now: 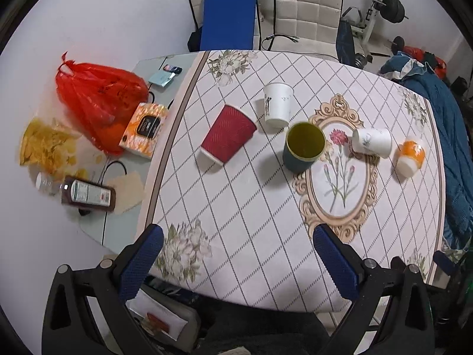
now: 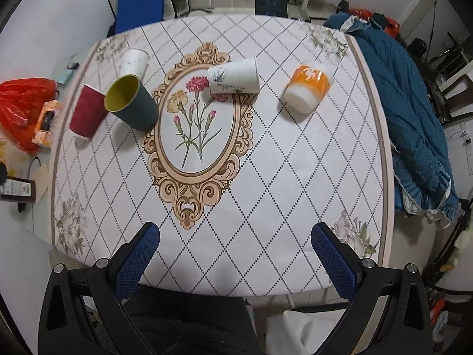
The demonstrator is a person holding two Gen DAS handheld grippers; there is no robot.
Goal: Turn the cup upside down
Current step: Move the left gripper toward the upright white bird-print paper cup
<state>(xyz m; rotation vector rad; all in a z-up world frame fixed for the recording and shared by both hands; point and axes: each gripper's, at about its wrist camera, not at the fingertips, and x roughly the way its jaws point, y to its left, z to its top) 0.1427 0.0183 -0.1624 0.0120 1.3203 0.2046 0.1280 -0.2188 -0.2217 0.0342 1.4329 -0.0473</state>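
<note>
A dark green cup with a yellow inside stands upright, mouth up, near the table's middle; it also shows in the right wrist view. A red ribbed cup, two white paper cups and an orange and white cup stand around it. My left gripper is open and empty above the near table edge. My right gripper is open and empty, also at the near edge, well short of the cups.
The table has a white diamond-pattern cloth with a flower medallion. A red bag, an orange box and a bottle lie on the left. A blue blanket hangs at the right. Chairs stand behind.
</note>
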